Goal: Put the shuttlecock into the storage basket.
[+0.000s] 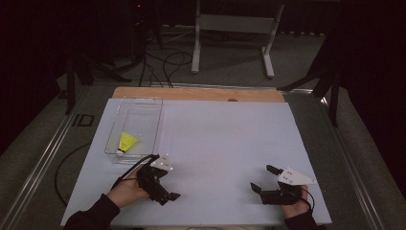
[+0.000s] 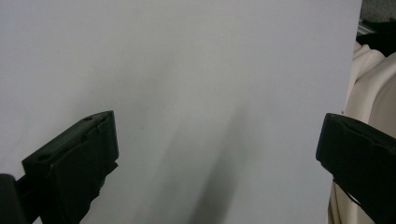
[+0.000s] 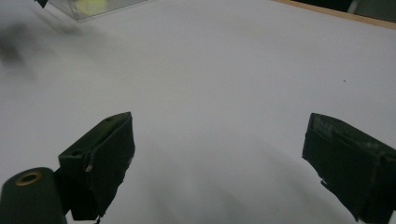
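The left gripper (image 1: 165,184) rests low over the pale grey tabletop (image 1: 220,143) with its jaws spread wide and nothing between them. Just beyond it, slightly to its left, a yellow feathered shuttlecock (image 1: 127,142) lies inside a clear rectangular plastic bin (image 1: 143,108). The right gripper (image 1: 263,179), well apart from the left one, is likewise spread and empty.

Pale blue table (image 1: 220,143), clear plastic bin (image 1: 143,108) far-left

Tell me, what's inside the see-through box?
Inside the clear box lies one yellow shuttlecock, near the front end. The rest of the box looks empty. Nothing covers it, so you can see right in.
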`<action>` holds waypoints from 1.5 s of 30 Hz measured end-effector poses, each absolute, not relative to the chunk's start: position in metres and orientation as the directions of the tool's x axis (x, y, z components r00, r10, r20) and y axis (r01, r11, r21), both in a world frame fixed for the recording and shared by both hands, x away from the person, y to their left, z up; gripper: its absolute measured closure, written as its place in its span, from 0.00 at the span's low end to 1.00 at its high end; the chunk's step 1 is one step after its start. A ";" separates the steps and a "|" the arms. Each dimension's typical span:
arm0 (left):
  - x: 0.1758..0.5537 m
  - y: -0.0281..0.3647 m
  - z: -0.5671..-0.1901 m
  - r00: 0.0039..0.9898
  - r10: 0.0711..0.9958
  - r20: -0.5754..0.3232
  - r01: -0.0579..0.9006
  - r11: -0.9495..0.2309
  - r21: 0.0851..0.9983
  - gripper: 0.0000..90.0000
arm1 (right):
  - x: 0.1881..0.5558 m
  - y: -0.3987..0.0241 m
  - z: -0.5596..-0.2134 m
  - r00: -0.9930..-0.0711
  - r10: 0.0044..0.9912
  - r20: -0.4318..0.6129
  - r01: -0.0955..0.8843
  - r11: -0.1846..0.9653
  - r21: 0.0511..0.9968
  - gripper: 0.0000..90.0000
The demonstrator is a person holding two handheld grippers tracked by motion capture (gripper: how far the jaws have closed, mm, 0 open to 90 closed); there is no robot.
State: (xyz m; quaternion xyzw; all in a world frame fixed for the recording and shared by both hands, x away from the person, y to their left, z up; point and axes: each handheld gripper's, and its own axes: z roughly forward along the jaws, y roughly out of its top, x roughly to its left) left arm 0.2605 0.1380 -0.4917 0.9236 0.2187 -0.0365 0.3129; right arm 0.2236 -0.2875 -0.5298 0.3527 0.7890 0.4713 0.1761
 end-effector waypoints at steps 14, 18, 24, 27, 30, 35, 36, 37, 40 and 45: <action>0.244 0.170 -0.503 0.882 0.415 -0.222 0.463 -0.681 0.567 0.00 | 0.224 -0.286 -0.530 -0.694 0.718 0.056 0.393 0.311 0.865 0.10; 0.240 0.180 -0.507 0.876 0.419 -0.237 0.473 -0.658 0.586 0.00 | 0.224 -0.286 -0.531 -0.693 0.718 0.058 0.395 0.311 0.864 0.10; 0.236 0.192 -0.510 0.866 0.434 -0.248 0.488 -0.626 0.608 0.00 | 0.224 -0.286 -0.531 -0.695 0.717 0.056 0.394 0.314 0.864 0.10; 0.232 0.196 -0.512 0.863 0.445 -0.240 0.488 -0.609 0.625 0.00 | 0.224 -0.286 -0.531 -0.696 0.716 0.056 0.394 0.316 0.863 0.10; 0.229 0.199 -0.515 0.859 0.457 -0.231 0.489 -0.596 0.637 0.00 | 0.224 -0.286 -0.531 -0.697 0.715 0.056 0.396 0.318 0.861 0.10; 0.225 0.204 -0.522 0.853 0.468 -0.230 0.491 -0.569 0.660 0.00 | 0.224 -0.285 -0.531 -0.697 0.715 0.057 0.397 0.320 0.860 0.10; 0.225 0.204 -0.523 0.856 0.466 -0.226 0.486 -0.572 0.661 0.00 | 0.224 -0.285 -0.531 -0.698 0.714 0.059 0.399 0.320 0.859 0.10; 0.224 0.205 -0.525 0.858 0.462 -0.224 0.482 -0.571 0.664 0.00 | 0.225 -0.285 -0.532 -0.699 0.713 0.061 0.400 0.319 0.859 0.10; 0.223 0.207 -0.528 0.857 0.461 -0.231 0.482 -0.555 0.679 0.00 | 0.225 -0.285 -0.532 -0.701 0.711 0.061 0.401 0.322 0.858 0.10; 0.223 0.210 -0.533 0.846 0.485 -0.222 0.489 -0.539 0.686 0.00 | 0.224 -0.285 -0.532 -0.701 0.711 0.059 0.399 0.322 0.858 0.10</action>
